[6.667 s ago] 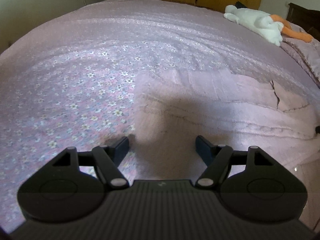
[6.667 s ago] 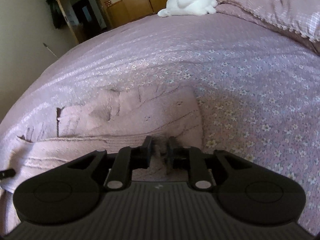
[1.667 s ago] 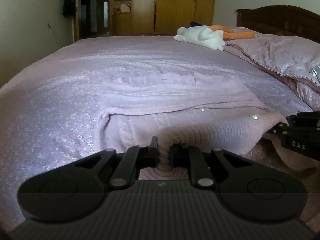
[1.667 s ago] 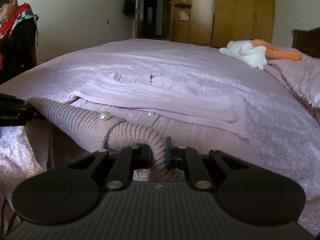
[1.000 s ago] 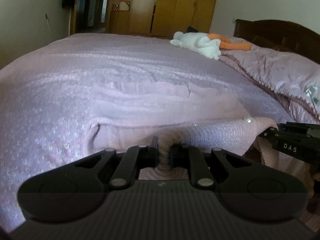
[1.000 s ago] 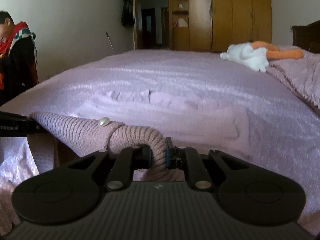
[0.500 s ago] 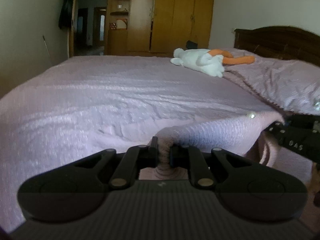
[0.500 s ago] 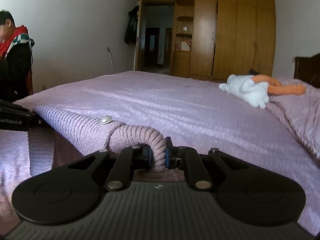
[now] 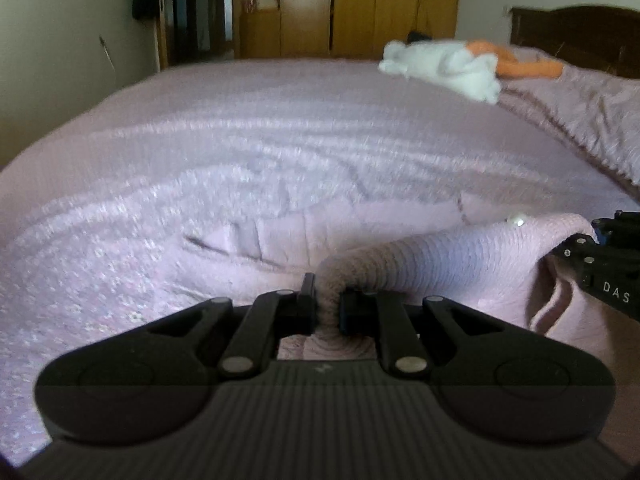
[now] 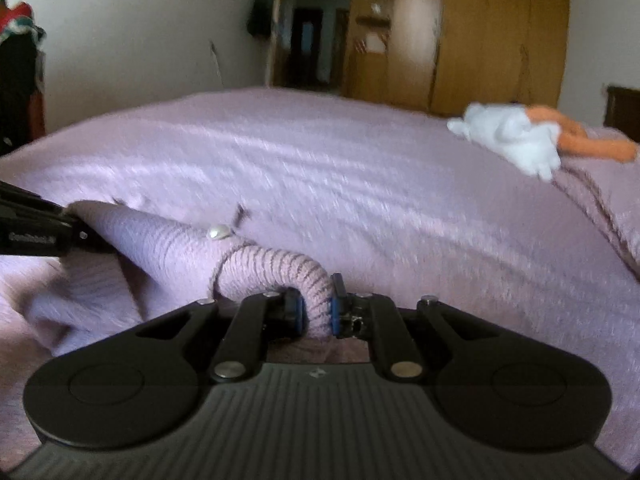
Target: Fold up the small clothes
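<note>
Left gripper [image 9: 328,310]: matte black plastic, two hinged arms with round silver pivot pins; jaws drawn narrow, pinching a rolled ribbed edge of the sweater [image 9: 452,258]. Ridged grey housing sits below the arms.
Right gripper [image 10: 318,312]: same black build, blue pads on the inner faces; jaws pressed onto a thick tube of ribbed knit, holding it.
Sweater: pale pink-mauve knit with fine ribbing along the held hem, softer and flatter in the body. The hem stretches between the two grippers, raised off the bed, while the rest lies spread on the bedspread [image 9: 248,128] just beyond and sags below the hem. A small round pearl-like button [image 10: 219,232] sits on the ribbed band near the right gripper.
Writing: the right gripper's body, at the right edge of the left wrist view, carries pale letters "DAS". The left gripper's body, at the left edge of the right wrist view, bears a small white label, too blurred to read in full.
Bedspread: lilac, with tiny floral print and shiny woven ripples.
Stuffed toy [image 9: 444,66]: white plush with orange limbs, lying far across the bed near a rumpled quilt [image 9: 592,116].
Headboard [image 9: 576,36]: dark wood.
Wardrobe [image 10: 496,36]: tall, honey-coloured wooden doors.
Person [image 10: 18,76]: dark clothing with a red scarf, at the far left edge.
</note>
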Tool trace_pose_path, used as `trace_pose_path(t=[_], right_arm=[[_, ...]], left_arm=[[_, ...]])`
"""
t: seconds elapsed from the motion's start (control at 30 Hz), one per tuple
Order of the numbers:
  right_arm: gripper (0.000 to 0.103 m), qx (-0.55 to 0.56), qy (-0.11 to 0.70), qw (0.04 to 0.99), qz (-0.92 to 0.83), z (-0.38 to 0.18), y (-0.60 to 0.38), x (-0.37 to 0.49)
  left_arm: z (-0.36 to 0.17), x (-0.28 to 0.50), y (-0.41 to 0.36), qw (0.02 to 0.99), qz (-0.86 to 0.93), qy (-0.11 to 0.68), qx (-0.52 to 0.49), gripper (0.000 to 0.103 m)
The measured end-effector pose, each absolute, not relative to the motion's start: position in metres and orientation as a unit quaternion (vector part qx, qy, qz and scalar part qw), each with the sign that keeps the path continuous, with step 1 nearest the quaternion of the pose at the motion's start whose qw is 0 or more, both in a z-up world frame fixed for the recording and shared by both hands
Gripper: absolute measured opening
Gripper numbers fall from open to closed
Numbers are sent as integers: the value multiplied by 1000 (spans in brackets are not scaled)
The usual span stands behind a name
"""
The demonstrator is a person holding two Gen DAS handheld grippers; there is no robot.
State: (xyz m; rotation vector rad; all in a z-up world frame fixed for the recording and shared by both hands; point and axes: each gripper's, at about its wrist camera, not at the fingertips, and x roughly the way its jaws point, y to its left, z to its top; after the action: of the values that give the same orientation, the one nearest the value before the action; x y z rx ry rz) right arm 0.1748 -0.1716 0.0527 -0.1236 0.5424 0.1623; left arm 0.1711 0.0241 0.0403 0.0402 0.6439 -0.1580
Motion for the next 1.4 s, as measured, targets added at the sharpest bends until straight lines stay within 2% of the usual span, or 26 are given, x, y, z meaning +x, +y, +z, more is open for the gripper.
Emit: trace_pose_path(t=[0.1, 0.2, 0.23, 0.27, 0.3, 0.33, 0.4, 0.43, 0.6, 0.73, 0.9, 1.1, 1.4], right_arm=[[14, -42, 306, 949, 69, 28, -171, 189], [15, -38, 305, 950, 58, 17, -170, 190], [21, -27, 306, 950, 53, 17, -172, 191], [33, -12, 308, 950, 50, 18, -173, 190], [39, 1, 309, 950, 47, 18, -177, 190], [50, 13, 311, 949, 42, 19, -180, 187], [57, 27, 314, 948, 45, 24, -189, 184], [60, 30, 317, 947, 49, 27, -192, 181], [62, 32, 320, 945, 58, 48, -208, 156], [70, 2, 309, 949, 52, 64, -212, 128], [71, -35, 290, 956, 22, 77, -214, 100], [71, -19, 290, 957, 25, 87, -222, 76], [71, -19, 294, 954, 59, 79, -215, 43]], left_arm=[[27, 182, 23, 941, -75, 329, 29, 13], [18, 187, 25, 941, -64, 330, 23, 16], [17, 187, 25, 943, -61, 327, 24, 18], [16, 187, 24, 943, -55, 326, 29, 26], [17, 186, 22, 944, -47, 324, 36, 38], [17, 185, 21, 945, -35, 321, 44, 43], [20, 181, 24, 947, -19, 317, 52, 58], [23, 178, 26, 947, -15, 316, 53, 60], [40, 160, 35, 947, -26, 316, 44, 62], [53, 141, 35, 951, -14, 305, 55, 72], [67, 120, 34, 954, -8, 292, 62, 72], [83, 93, 34, 958, -19, 280, 61, 72], [74, 62, 36, 953, -39, 294, 59, 73]])
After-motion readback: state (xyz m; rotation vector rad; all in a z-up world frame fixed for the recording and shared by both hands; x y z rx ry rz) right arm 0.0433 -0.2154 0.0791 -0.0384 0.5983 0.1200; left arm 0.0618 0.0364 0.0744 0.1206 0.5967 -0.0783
